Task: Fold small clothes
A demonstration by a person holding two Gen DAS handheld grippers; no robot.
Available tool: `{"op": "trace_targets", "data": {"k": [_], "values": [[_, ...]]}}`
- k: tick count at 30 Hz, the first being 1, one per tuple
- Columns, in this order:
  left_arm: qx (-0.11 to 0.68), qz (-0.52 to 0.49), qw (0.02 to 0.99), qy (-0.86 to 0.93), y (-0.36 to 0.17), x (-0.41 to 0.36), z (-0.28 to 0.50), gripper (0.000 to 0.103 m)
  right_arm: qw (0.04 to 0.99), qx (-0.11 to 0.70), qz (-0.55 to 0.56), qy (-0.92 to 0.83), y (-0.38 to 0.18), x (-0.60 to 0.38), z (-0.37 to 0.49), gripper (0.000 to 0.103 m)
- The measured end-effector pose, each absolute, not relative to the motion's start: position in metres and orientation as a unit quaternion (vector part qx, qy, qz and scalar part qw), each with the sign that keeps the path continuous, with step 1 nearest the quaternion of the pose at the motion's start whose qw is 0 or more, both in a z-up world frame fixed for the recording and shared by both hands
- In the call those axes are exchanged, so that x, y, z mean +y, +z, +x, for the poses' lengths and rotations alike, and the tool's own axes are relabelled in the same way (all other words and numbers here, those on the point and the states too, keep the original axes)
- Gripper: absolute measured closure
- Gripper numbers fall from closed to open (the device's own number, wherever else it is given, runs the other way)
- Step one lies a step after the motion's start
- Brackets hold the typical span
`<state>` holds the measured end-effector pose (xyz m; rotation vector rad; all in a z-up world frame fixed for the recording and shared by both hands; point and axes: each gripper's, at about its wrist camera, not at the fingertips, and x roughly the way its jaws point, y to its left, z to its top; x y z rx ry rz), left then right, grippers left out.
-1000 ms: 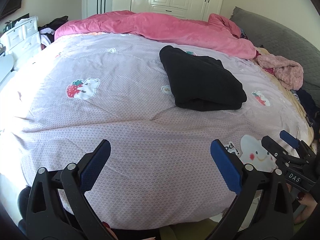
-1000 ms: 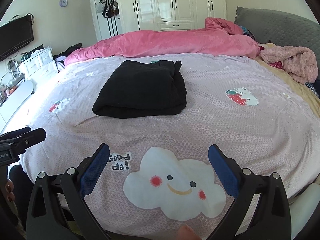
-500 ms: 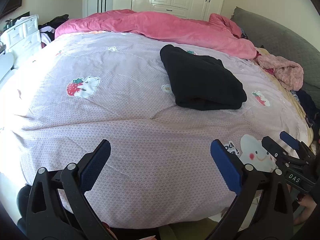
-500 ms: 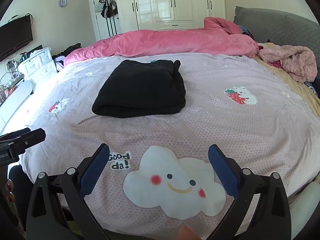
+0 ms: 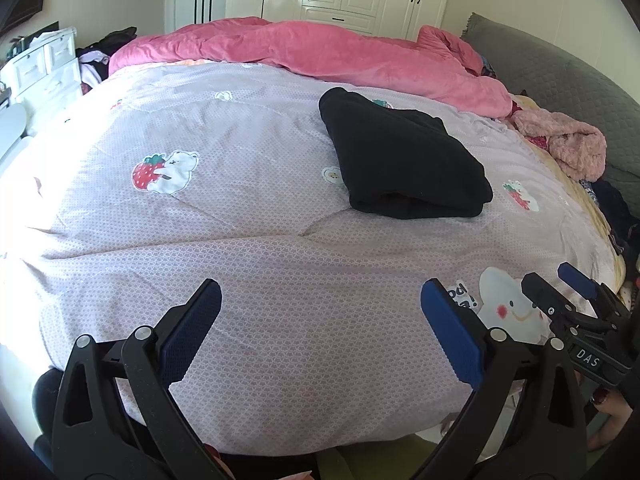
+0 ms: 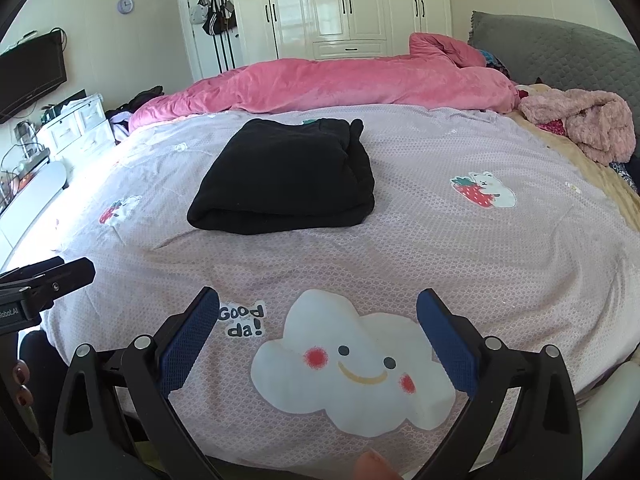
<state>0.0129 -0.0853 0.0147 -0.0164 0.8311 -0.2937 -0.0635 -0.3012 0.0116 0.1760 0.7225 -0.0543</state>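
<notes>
Black garment (image 6: 286, 176) lies folded on quilt (image 6: 440, 248) — both grippers clear.
Left gripper (image 5: 320, 320), right gripper (image 6: 318, 328): fingers spread, empty — next, square up any loose edge gently.

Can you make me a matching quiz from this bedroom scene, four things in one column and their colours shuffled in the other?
Things:
1. folded garment
2. rumpled blanket
3. wardrobe
4. headboard

Colours:
A. white
B. grey
C. black
D. pink

Pairs: 1-C, 2-D, 3-A, 4-B
</notes>
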Motion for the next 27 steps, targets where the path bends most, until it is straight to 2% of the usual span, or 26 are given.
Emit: {"op": "trace_targets", "data": {"k": [27], "values": [[0.406, -0.011, 0.902, -0.143, 0.0135, -0.0838, 0.0131, 0.009, 0.93, 0.358, 0.082, -0.022, 0.0118, -0.2955, -0.0615, 0.005]]}}
